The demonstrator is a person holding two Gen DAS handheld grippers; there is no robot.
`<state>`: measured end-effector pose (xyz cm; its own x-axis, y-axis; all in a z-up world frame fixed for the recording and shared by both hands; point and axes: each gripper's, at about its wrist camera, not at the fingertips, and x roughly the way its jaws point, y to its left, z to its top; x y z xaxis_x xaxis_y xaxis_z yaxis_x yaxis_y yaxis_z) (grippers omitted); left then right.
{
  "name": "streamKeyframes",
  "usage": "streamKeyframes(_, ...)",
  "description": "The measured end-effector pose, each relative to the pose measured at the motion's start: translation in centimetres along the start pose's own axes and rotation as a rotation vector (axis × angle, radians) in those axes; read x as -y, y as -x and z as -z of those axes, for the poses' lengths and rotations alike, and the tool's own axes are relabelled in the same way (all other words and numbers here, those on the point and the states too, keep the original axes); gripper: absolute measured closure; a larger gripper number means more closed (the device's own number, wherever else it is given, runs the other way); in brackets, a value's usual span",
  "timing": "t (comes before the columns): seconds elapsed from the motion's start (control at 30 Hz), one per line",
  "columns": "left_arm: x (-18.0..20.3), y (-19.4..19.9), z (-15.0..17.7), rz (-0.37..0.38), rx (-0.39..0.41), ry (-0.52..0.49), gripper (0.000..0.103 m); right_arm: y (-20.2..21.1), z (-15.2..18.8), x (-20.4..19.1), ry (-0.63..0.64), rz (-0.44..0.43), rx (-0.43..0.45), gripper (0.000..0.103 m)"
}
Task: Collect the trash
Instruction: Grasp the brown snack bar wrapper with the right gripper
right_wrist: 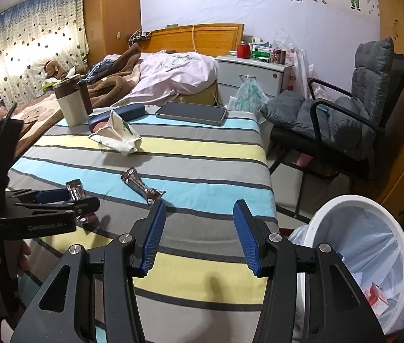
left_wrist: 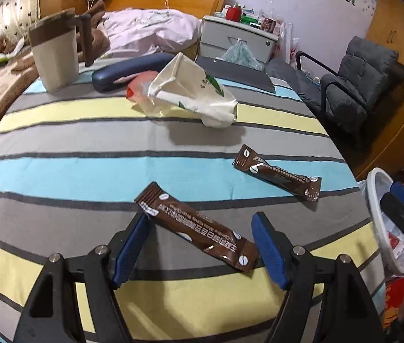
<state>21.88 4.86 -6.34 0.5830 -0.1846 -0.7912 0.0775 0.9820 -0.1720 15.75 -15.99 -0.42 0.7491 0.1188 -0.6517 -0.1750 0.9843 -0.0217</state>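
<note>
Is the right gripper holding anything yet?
No: the right gripper has its jaws open over the bare striped tablecloth, nothing between them.

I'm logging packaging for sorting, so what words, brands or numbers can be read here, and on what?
"White Kidney Bean Coffee", partly legible: far coffee sachet.
Upside-down print, not reliably readable: near coffee sachet, lying between the open left gripper fingers.
Embossed lettering, too blurred to read: left gripper body, right wrist view.
Green print, too small: crumpled white wrapper.
Labels on nightstand items: too small.
</note>
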Motion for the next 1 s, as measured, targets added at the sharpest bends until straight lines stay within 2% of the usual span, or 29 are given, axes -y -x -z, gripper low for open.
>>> streamKeyframes(0.47,-3.7,2.0,1.3,-0.09,-0.009,-0.008,0.027,-1.0,-0.7,-1.4,0.034,-0.049,-0.01,0.052)
streamKeyframes(0.57,-4.1,2.2,1.0,-0.055,0.002,0.005,0.027,-1.6,-0.8,-1.6,0.041,-0.054,-0.025,0.052)
streamKeyframes(0.73,-3.0,1.3,0.4,-0.015,-0.001,-0.044,0.027,-2.8,-0.8,-1.9,0.076,-0.07,-0.062,0.052)
streamKeyframes(0.87,-1.9,0.6,-0.3,-0.008,0.001,-0.095,0.027,-3.5,-0.8,-1.9,0.099,-0.065,-0.085,0.052)
streamKeyframes(1.0,-1.8,-0.5,-0.9,-0.034,-0.016,-0.118,0.029,-4.1,-1.0,-2.0,0.107,-0.106,-0.105,0.052)
